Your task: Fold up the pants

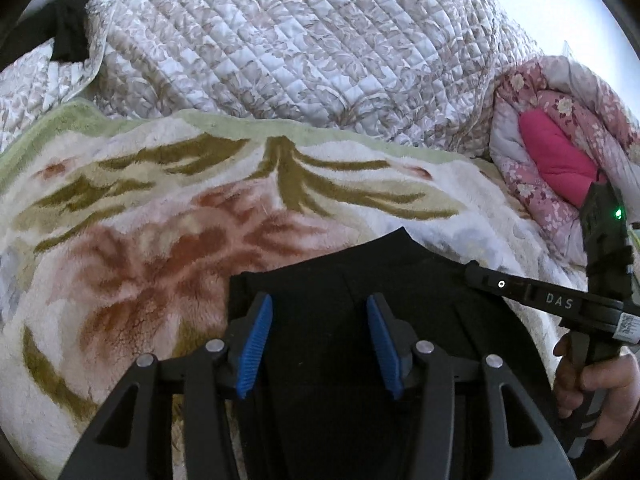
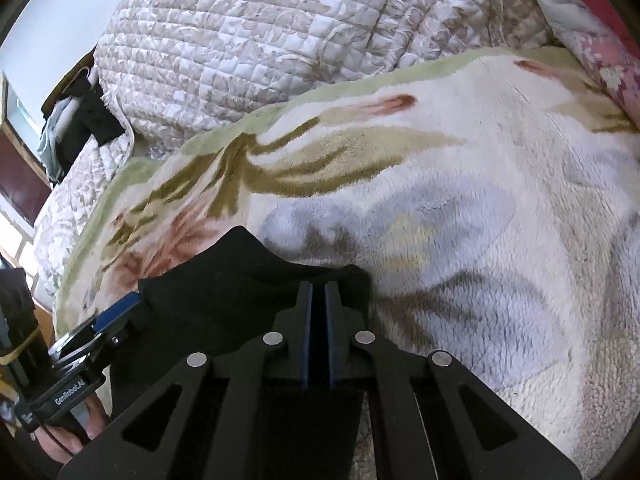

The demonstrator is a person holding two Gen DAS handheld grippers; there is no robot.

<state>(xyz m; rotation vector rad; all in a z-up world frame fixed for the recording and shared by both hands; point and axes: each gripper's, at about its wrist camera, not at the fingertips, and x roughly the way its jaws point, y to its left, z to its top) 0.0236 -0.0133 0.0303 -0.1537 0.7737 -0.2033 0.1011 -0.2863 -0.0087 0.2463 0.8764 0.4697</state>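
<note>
black, matte, smooth-knit pants (image 1: 340,280) lying on a thick, long-piled fleece blanket (image 1: 140,220), cream with olive leaf shapes, rust-red blooms and a pale green border. the visible end of the garment forms a dark panel with a scalloped far edge rising to a blunt central peak; that peak points away from both cameras toward a grey-and-white quilted cover (image 1: 280,40), stitched in small squares over a leaf print and heaped into a rounded mound. the garment's long axis appears to run from the cameras toward that mound, but its near end is hidden beneath the tools, so the full length cannot be told.

left gripper (image 1: 320,344): black angular linkage arms with ribbed blue pads, jaws standing apart over the cloth; the fabric lies between and below them, and no pad is seen pressing on it. right gripper (image 2: 319,332): the same build, blue pads drawn almost together, with only a narrow dark slit between them at the right part of the garment's edge; whether cloth is pinched in that slit cannot be told. in the left view, a hand (image 1: 600,392) grips the right tool's handle. a pink floral padded quilt (image 1: 560,152) lies bunched at the blanket's right.
</note>
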